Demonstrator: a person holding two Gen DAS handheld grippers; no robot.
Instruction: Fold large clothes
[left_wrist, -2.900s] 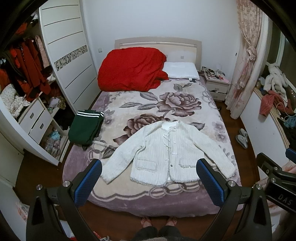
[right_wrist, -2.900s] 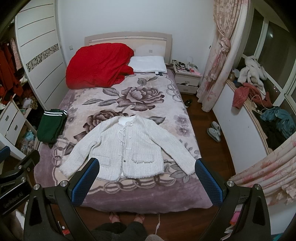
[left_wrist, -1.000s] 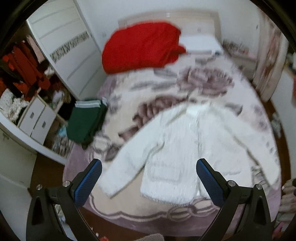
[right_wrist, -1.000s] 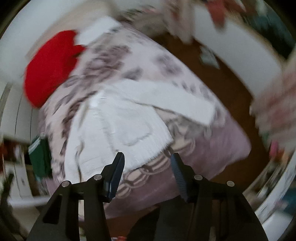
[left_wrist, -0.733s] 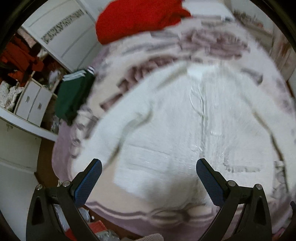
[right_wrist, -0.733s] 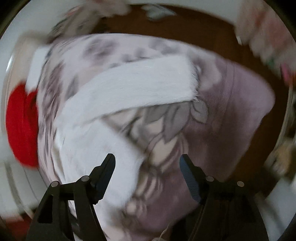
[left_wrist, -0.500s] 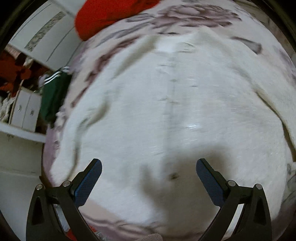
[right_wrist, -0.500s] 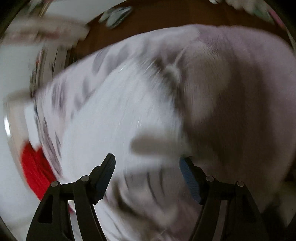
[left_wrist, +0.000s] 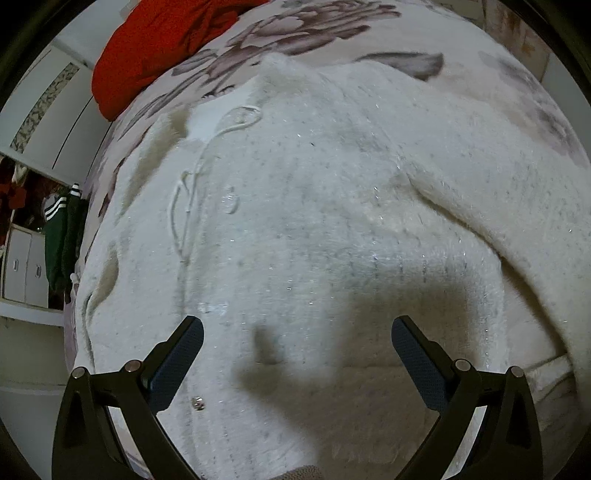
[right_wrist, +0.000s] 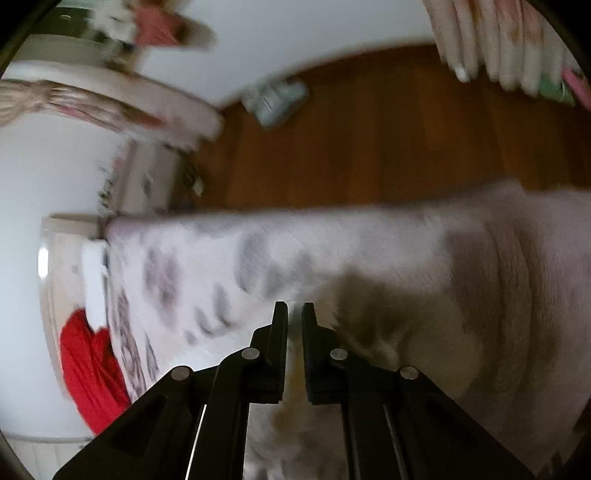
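Observation:
A white fuzzy cardigan (left_wrist: 314, 221) lies flat, front up, on the floral bed blanket (left_wrist: 295, 22). My left gripper (left_wrist: 295, 347) is open and hovers close above the cardigan's lower front, touching nothing. My right gripper (right_wrist: 294, 314) has its jaws nearly together at the edge of the cardigan's white sleeve (right_wrist: 424, 332) near the bed's right side. The right wrist view is blurred, and a sliver of pale fabric shows between the jaws.
A red quilt (left_wrist: 155, 48) is bunched at the head of the bed. A green garment (left_wrist: 61, 236) hangs off the bed's left edge beside white drawers (left_wrist: 22, 266). Wooden floor (right_wrist: 388, 140) with slippers (right_wrist: 277, 99) lies past the bed's right side.
Both grippers have dropped from a high view of the bed to close over the cardigan. The right gripper has swung to the sleeve end and its jaws have closed. The left stays open.

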